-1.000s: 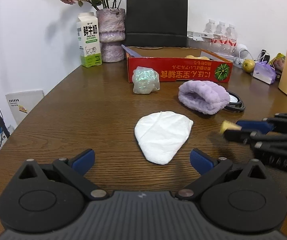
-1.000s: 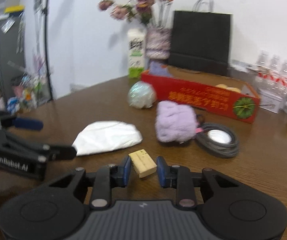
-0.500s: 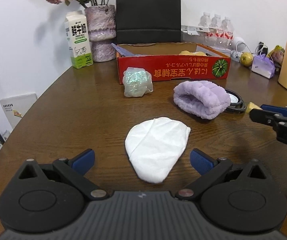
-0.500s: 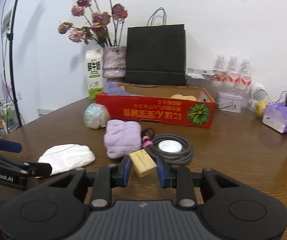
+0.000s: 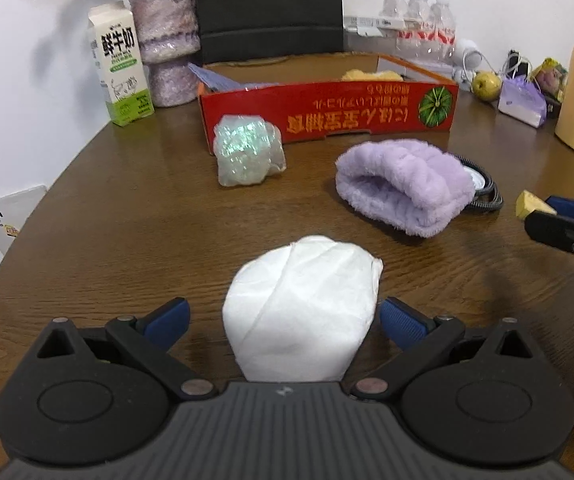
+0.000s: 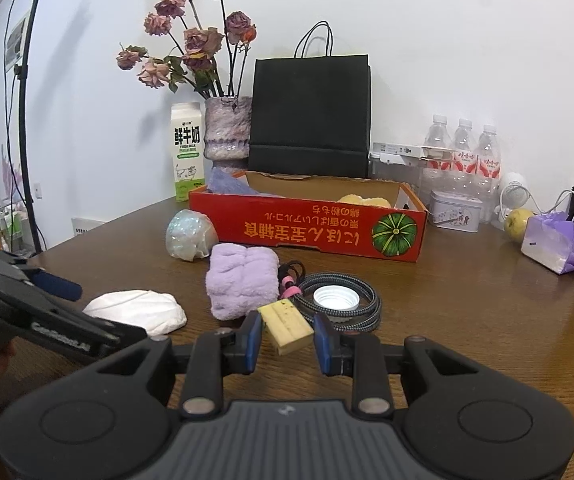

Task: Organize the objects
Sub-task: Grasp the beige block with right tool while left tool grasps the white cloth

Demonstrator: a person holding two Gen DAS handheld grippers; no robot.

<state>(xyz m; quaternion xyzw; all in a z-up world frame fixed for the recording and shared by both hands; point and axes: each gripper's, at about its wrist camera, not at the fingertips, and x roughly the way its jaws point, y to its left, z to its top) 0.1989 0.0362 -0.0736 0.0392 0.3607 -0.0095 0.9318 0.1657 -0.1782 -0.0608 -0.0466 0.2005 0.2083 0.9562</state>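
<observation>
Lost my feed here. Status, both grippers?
Left gripper open, straddling white cloth. Right gripper shut on yellow sponge block. Red box ahead; purple towel, coiled cable between.

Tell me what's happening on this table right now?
A person is tidying with two handheld claws. The right claw is shut on a small yellow sponge block, held above the wooden table. The left claw is open, its fingers on either side of a folded white cloth lying on the table. The purple fluffy headband, iridescent wrapped bundle and coiled braided cable lie loose in front of the red cardboard box.
</observation>
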